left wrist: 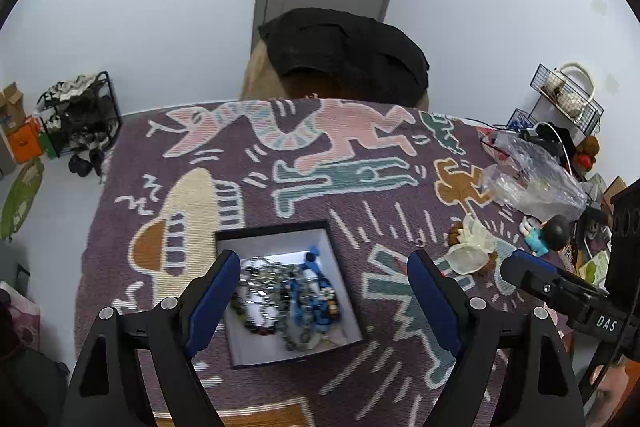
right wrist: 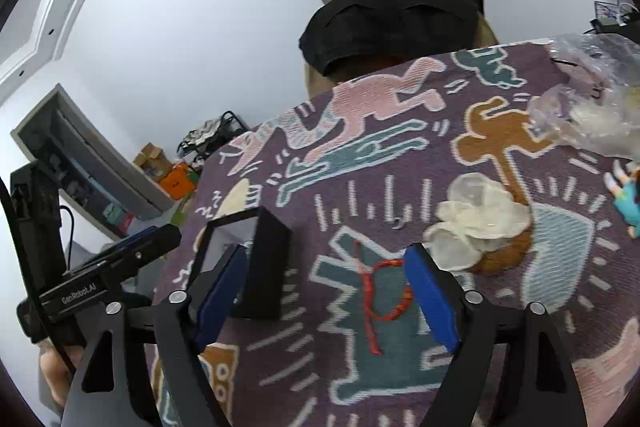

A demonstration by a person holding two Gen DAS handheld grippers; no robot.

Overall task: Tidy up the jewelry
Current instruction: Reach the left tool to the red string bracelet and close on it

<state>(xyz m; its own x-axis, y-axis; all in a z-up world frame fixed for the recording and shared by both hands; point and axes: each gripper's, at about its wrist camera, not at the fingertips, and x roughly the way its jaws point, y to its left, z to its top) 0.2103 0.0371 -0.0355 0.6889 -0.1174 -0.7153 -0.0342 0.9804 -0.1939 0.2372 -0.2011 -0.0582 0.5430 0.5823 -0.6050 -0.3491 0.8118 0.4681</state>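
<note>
My right hand-held gripper (right wrist: 331, 297), wide open and empty, hovers directly over the red cord (right wrist: 382, 301), which runs lengthwise between its fingers on the worktop, while my left hand-held gripper (left wrist: 324, 301), also open and empty, straddles the box (left wrist: 344, 301) of jewelry.

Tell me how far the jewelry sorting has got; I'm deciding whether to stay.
Mostly done: a tangle of bead strands already lies in the open box. Nothing is in hand; the left gripper and right gripper are both open. The red cord bracelet remains on the patterned cloth, between the right gripper's fingers.
</note>
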